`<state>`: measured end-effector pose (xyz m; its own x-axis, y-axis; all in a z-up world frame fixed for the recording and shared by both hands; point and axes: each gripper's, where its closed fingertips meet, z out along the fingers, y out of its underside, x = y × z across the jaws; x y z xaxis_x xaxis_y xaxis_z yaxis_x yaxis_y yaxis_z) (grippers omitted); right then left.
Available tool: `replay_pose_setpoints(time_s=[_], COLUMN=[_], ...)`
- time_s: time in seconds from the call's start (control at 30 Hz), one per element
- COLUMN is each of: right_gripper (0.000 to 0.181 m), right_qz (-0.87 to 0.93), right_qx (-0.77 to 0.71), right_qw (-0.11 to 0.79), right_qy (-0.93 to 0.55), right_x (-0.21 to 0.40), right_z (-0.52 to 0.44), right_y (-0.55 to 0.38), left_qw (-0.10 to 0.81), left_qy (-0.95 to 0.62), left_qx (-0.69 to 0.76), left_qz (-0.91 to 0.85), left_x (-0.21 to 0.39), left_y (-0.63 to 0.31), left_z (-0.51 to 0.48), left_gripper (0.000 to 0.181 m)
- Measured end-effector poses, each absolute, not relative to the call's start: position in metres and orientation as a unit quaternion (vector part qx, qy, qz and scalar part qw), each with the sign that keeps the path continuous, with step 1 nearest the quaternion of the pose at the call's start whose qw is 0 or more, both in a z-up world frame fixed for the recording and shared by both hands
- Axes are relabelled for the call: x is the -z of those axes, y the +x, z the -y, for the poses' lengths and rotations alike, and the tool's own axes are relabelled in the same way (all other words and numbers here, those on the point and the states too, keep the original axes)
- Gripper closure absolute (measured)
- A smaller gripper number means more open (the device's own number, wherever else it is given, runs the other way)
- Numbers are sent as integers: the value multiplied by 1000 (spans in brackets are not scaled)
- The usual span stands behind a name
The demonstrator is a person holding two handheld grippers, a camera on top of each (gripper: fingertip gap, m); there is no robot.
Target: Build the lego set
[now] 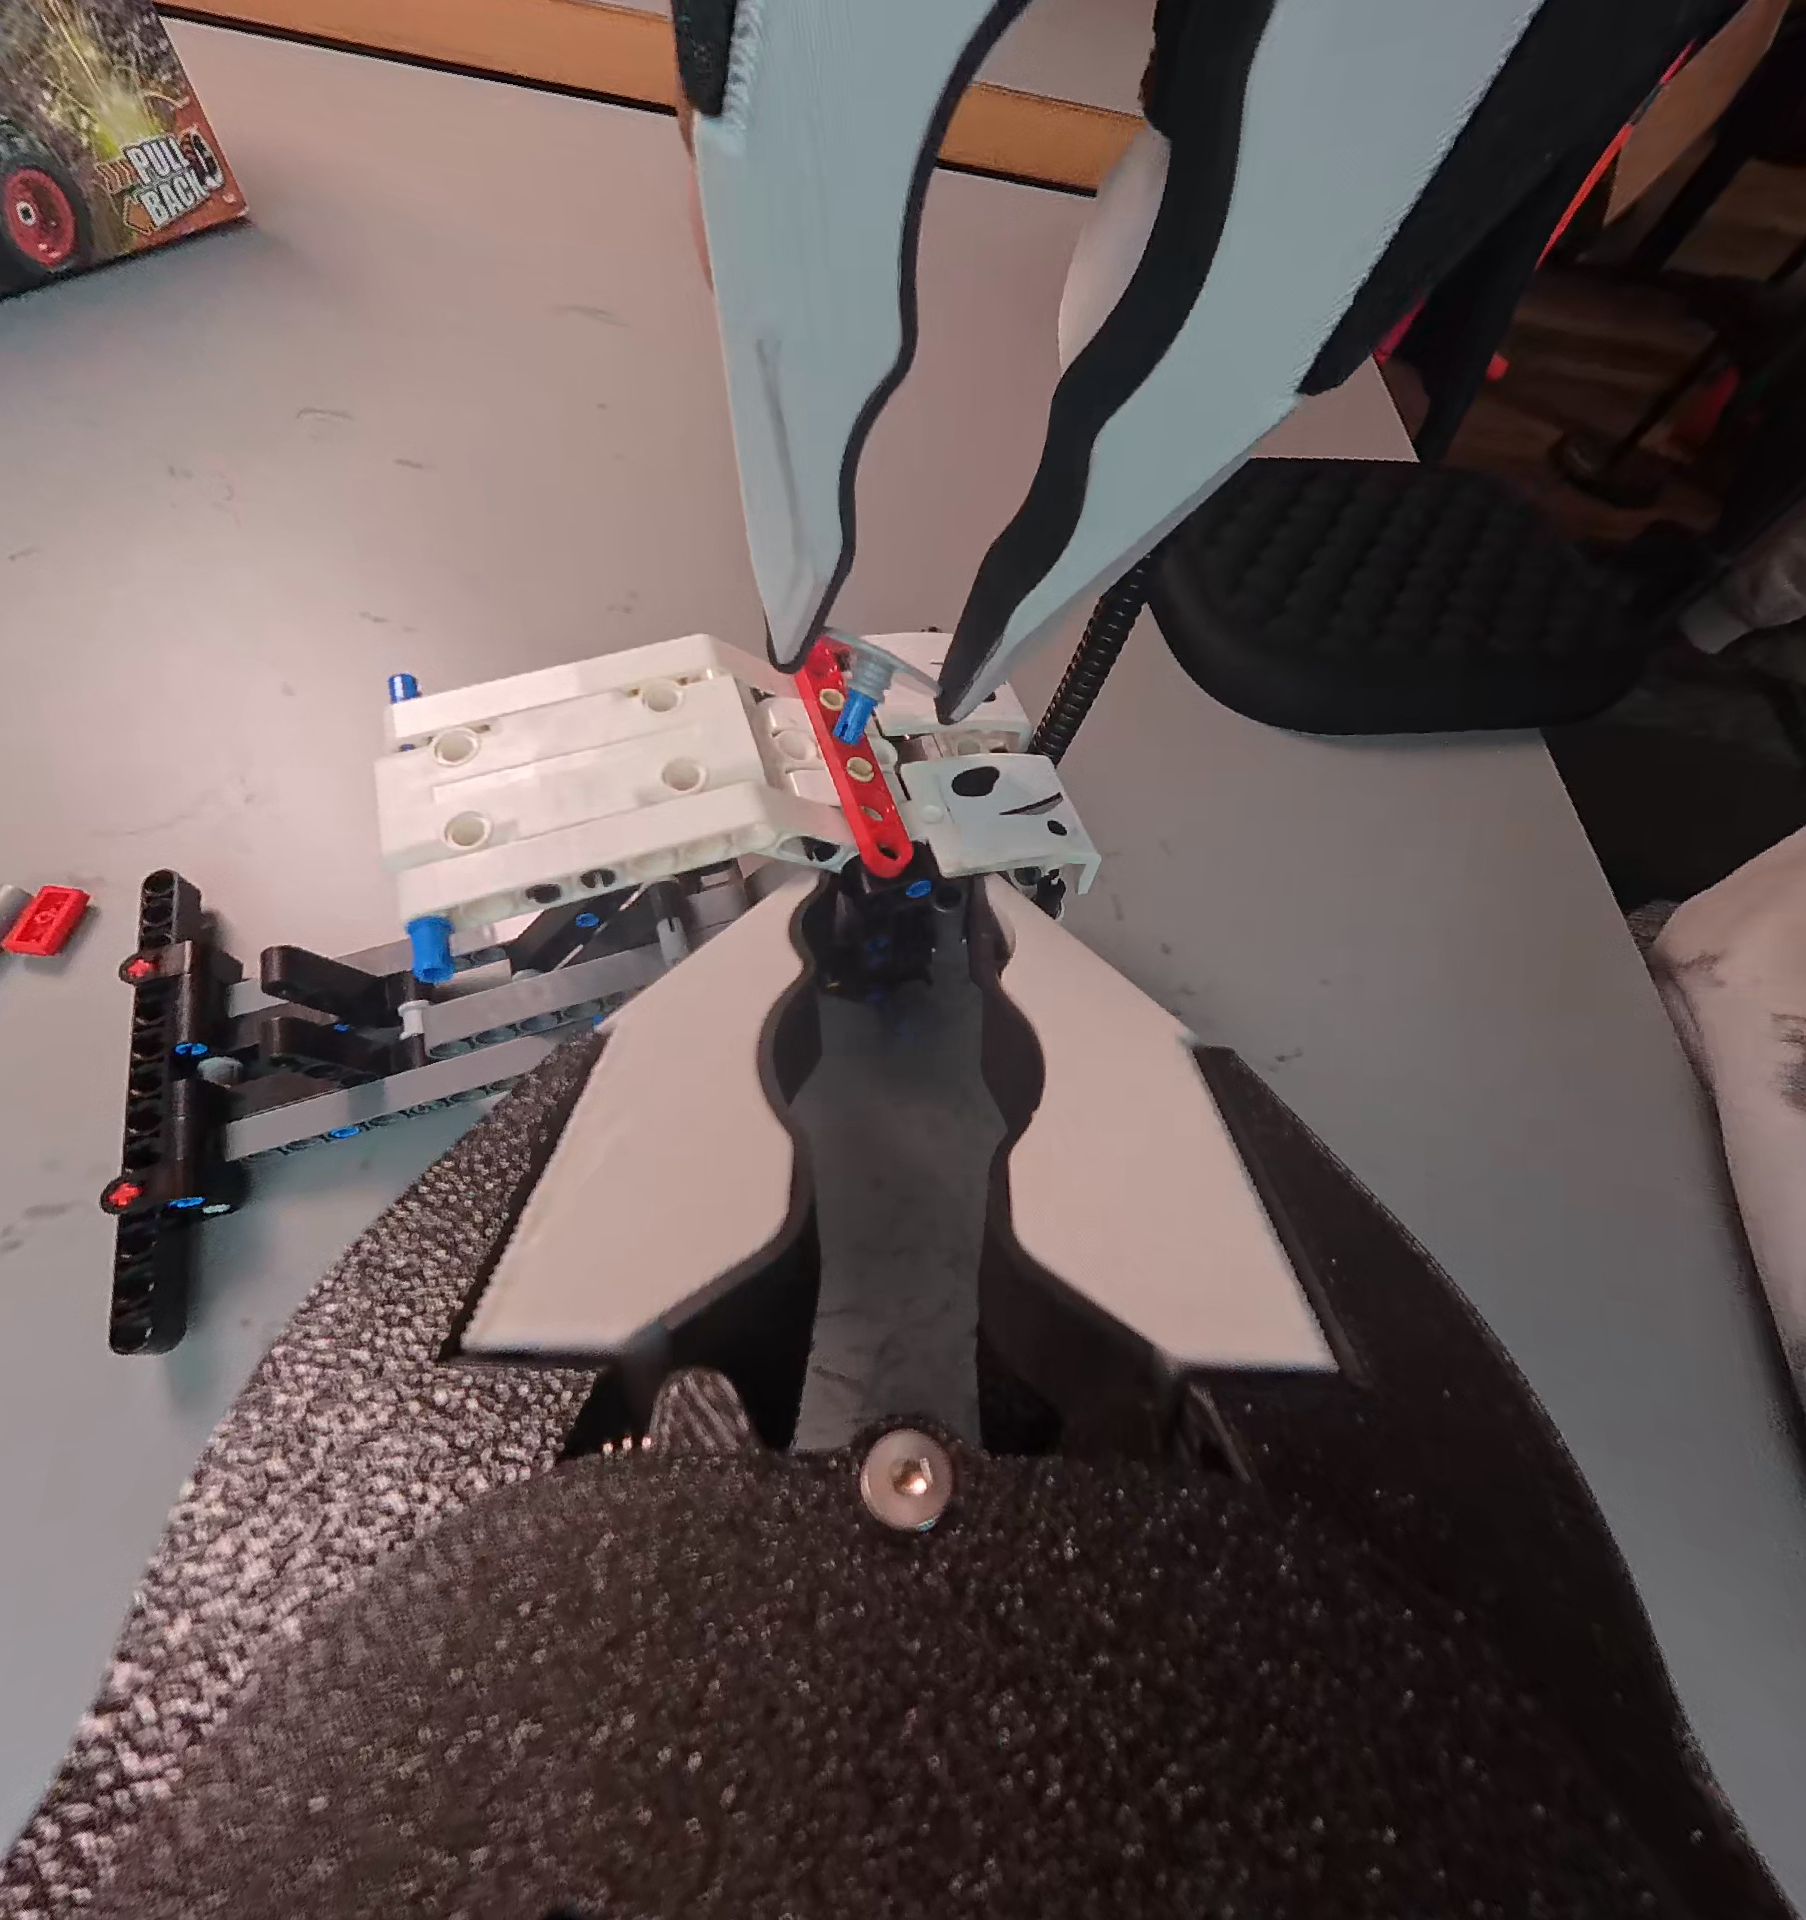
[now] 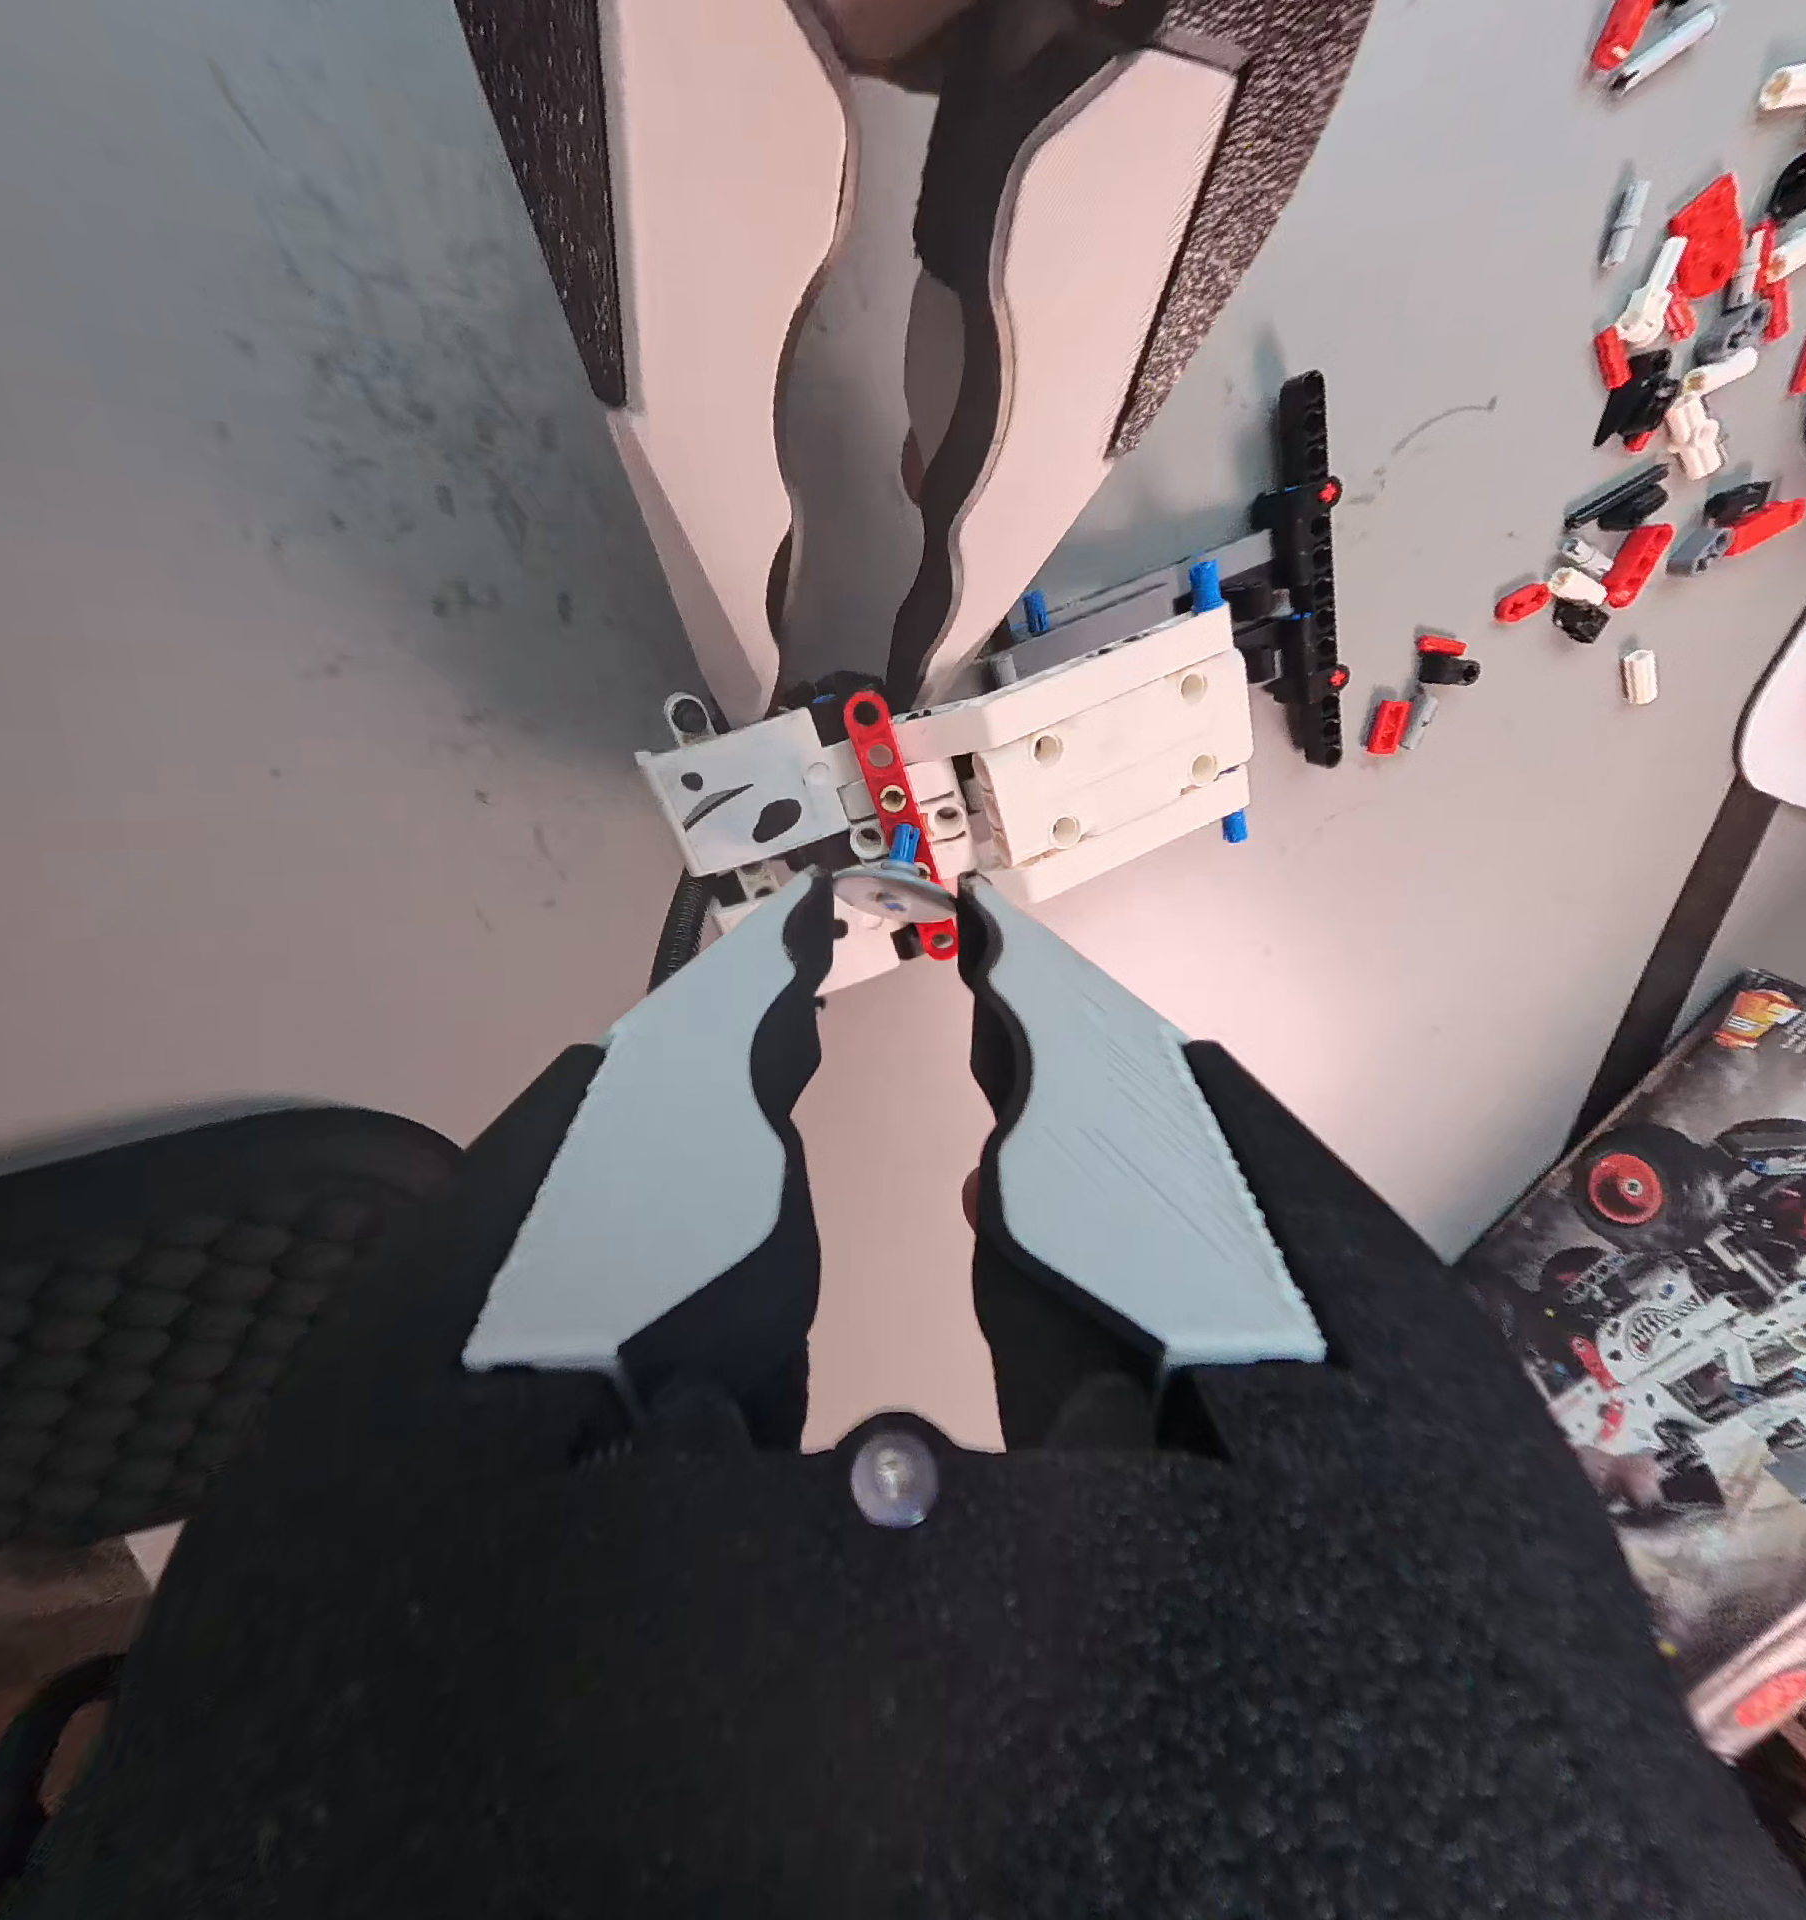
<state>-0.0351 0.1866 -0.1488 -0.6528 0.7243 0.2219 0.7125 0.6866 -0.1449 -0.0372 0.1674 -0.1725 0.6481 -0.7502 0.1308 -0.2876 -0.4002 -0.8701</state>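
Even, diffuse indoor lighting is seen in both views. The grey worktop is washed pale pink by glare beside the lego model. Soft shadows are cast under the model. Strong wide-angle bending and blur are seen at the edges, where the lego box is smeared.

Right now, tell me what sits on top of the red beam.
A blue pin with a grey disc stands in the red beam, between the right gripper fingertips. How deep the pin goes is hidden.
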Motion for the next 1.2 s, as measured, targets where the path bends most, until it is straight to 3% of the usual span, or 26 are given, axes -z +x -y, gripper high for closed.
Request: replay_pose_setpoints(time_s=[0.03, 0.43, 0.57, 0.67, 0.8, 1.0, 1.2], right_gripper=[159, 158, 158, 158, 158, 158, 157], right_qz=[903, 885, 877, 872, 865, 855, 815], right_qx=[-36, -83, -96, -129, -179, -224, -292], right_qw=[137, 148, 169, 193, 234, 276, 358], right_qy=[-405, -433, -439, -431, -407, -379, -349], right_x=[147, 141, 134, 130, 114, 94, 65], right_z=[-185, -178, -178, -167, -145, -126, -114], right_y=[-36, -38, -33, -34, -46, -56, -63], left_qw=[440, 440, 393, 418, 422, 412, 420], left_qy=[-795, -784, -784, -759, -712, -643, -556], left_qx=[263, 274, 295, 345, 465, 587, 672], left_qz=[-326, -342, -380, -361, -314, -269, -249], left_x=[172, 171, 169, 142, 114, 89, 60], left_y=[-37, -37, -56, -65, -52, -45, -51], left_z=[-167, -160, -145, -143, -136, -126, -113], left_gripper=[157, 157, 162, 165, 154, 175, 176])
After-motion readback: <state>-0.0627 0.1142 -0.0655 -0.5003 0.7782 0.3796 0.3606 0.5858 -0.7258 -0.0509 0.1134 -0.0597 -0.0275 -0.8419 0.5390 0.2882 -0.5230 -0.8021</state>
